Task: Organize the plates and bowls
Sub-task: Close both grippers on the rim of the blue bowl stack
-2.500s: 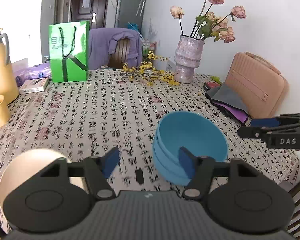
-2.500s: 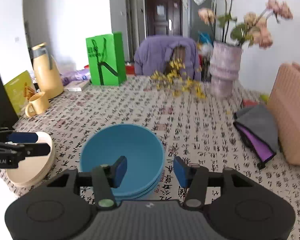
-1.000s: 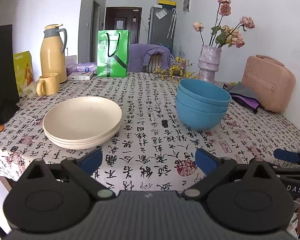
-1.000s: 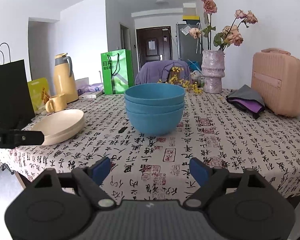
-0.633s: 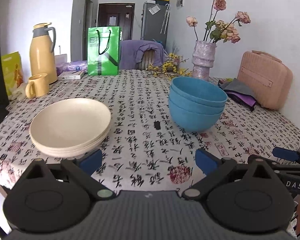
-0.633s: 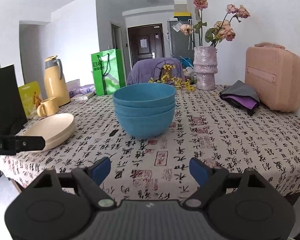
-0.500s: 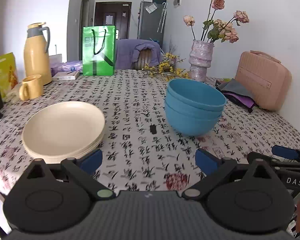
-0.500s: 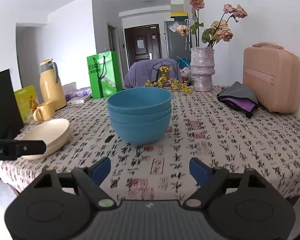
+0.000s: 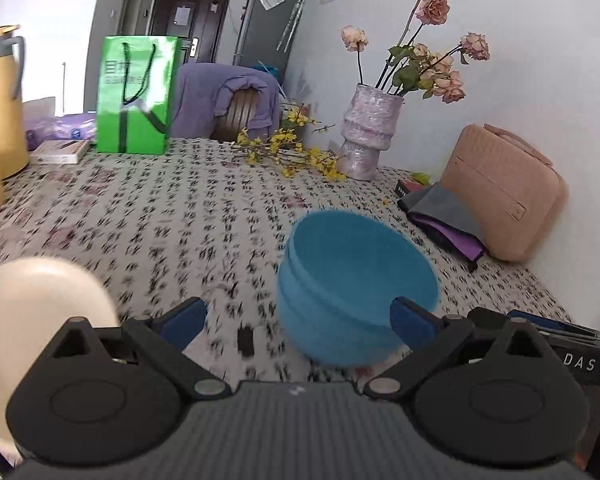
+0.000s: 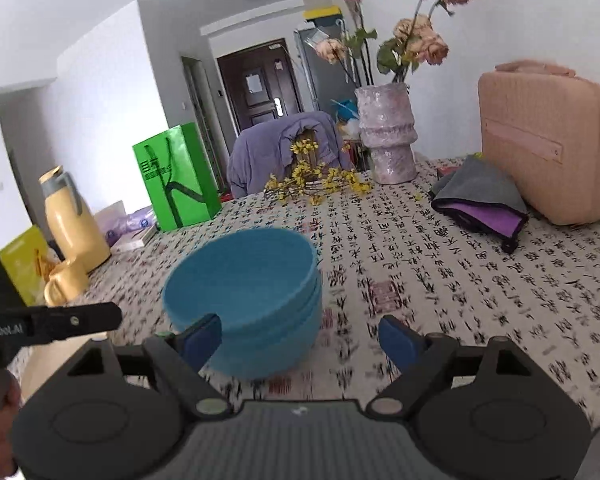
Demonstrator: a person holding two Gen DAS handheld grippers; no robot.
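Nearest us, our left gripper (image 9: 296, 318) stands with its jaws spread wide and nothing between the pads; the blue fingertips (image 9: 182, 320) frame bare tablecloth and the near side of the bowls. Our right gripper (image 10: 300, 334) is likewise released and empty, its left pad overlapping the bowl stack's near rim in the picture, though we cannot tell whether it touches. Both grippers tilt downward toward the table, side by side.

Just beyond the fingers sits the stack of blue bowls (image 9: 356, 284), nested and upright on the patterned tablecloth (image 9: 180, 220). To its left, close to the table's near edge, lies the stack of cream plates (image 9: 40, 300), only partly in view. A small dark object (image 9: 244, 340) lies between the two stacks.

We judge that the bowls and plates are each gathered already, so the task looks close to done or between steps. Any next move calls for choosing one stack, lowering open jaws over its rim and closing gently.

Farther back stand a green paper bag (image 9: 136, 92), a yellow thermos (image 10: 74, 224), a vase of dried roses (image 9: 370, 136) and a pink case (image 9: 504, 196).
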